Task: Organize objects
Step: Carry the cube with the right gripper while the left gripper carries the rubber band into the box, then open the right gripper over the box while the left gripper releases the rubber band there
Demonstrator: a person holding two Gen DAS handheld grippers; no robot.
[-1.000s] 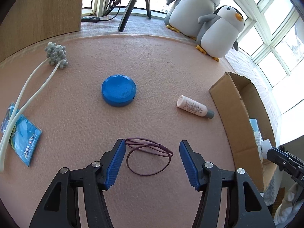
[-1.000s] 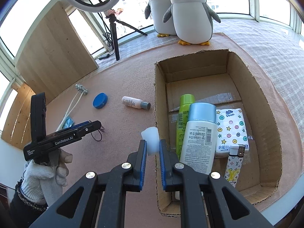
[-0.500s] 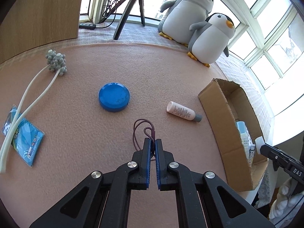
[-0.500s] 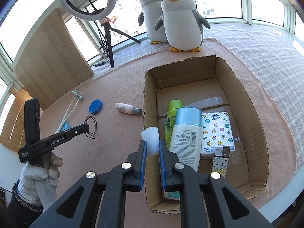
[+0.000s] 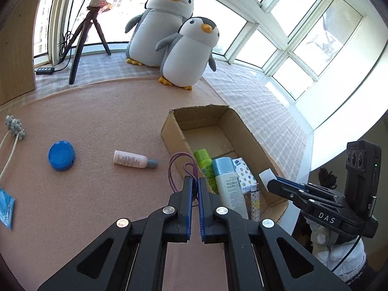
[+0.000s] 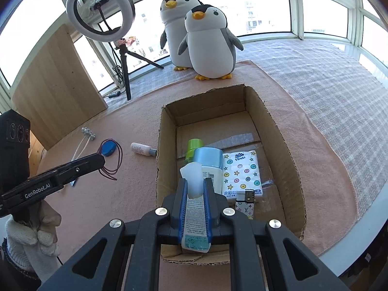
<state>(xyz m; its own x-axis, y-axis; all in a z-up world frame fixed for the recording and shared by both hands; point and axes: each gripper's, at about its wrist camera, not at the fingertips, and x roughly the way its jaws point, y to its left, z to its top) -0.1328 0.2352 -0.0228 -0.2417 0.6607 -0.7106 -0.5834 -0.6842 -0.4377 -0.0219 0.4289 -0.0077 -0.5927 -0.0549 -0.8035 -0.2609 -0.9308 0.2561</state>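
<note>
My left gripper (image 5: 196, 180) is shut on a purple elastic loop (image 5: 172, 169) that hangs off its tips above the pink mat, just left of the cardboard box (image 5: 169, 133). The right wrist view shows that same gripper (image 6: 101, 161) and the loop (image 6: 118, 160) held in the air by a gloved hand. My right gripper (image 6: 195, 181) is shut on a white tube (image 6: 194, 218), cap forward, over the near left part of the box (image 6: 274, 126). Inside lie a green bottle (image 6: 195, 145), a blue-capped bottle (image 6: 209, 156), a tissue pack (image 6: 242, 172) and a lighter (image 6: 245, 203).
On the mat to the left lie a small bottle with a grey cap (image 5: 132, 161), a blue round lid (image 5: 61, 155), a grey beaded stem (image 5: 15, 126) and a blue packet (image 5: 6, 207). Two plush penguins (image 5: 169, 36) and a ring light on a tripod (image 6: 100, 9) stand behind.
My left gripper shut on the purple loop, lifted it off the mat and carried it right toward the box. My right gripper kept the tube and moved over the box.
</note>
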